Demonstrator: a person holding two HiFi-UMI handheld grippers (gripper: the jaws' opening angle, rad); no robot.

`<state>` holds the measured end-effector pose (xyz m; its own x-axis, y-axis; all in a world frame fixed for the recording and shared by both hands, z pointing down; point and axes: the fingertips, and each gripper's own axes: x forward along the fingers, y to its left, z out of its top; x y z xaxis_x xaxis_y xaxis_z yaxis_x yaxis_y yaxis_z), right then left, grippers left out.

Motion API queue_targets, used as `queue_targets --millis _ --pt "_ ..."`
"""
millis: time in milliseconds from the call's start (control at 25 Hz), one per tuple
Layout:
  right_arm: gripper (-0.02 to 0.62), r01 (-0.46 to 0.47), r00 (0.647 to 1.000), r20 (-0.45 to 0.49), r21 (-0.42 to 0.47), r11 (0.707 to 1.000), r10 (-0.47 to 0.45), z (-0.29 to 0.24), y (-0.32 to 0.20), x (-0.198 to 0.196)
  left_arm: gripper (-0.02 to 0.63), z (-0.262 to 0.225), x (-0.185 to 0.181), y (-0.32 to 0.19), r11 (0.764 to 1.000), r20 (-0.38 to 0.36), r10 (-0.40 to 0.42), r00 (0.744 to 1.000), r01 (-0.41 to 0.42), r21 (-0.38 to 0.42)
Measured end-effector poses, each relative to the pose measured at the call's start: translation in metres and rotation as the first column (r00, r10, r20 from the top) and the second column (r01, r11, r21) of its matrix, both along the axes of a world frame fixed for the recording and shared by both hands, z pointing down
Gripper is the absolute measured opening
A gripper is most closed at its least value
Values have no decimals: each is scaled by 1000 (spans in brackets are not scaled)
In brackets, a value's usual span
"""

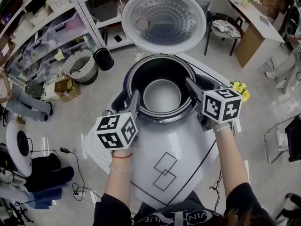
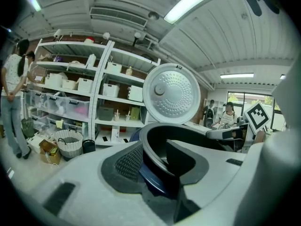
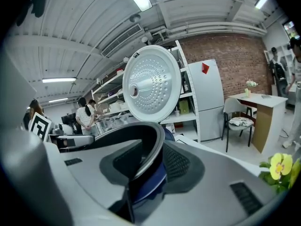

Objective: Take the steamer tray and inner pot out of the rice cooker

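Observation:
The white rice cooker (image 1: 157, 138) stands in front of me on the table with its lid (image 1: 163, 19) swung up. A dark inner pot (image 1: 162, 95) with a silvery bottom sits inside it. My left gripper (image 1: 135, 98) is shut on the pot's left rim (image 2: 188, 132), one jaw inside the pot and one outside. On the opposite side my right gripper (image 1: 190, 84) is shut on the right rim (image 3: 153, 147) in the same way. Each gripper's view, left gripper (image 2: 153, 159) and right gripper (image 3: 150, 166), shows the rim wedged between its pads. No steamer tray shows in any view.
The cooker rests on a round white table (image 1: 164, 192) with two squares drawn on it. Yellow flowers (image 1: 240, 89) sit by my right gripper. Shelving (image 1: 56, 27), a woven basket (image 1: 80, 66) and a black bin (image 1: 103, 59) stand at the back left; a chair (image 1: 223, 25) and desk (image 1: 249, 22) at the back right.

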<state>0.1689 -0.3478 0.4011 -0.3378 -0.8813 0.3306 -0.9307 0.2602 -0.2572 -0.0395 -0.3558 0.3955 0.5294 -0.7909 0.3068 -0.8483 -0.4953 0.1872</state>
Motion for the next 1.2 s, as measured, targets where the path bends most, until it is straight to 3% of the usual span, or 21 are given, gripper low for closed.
queue_targets --millis 400,600,1200 --pt "118 -46 998 39 45 998 45 -5 2 2 132 -7 -2 1 998 -81 -63 995 64 5" --pt "115 -60 993 106 75 995 52 -18 3 5 131 -23 -1 3 996 -108 -71 992 77 45" --pt "106 -52 988 151 225 973 18 -85 20 0 130 -81 -7 22 982 -179 -81 981 109 153"
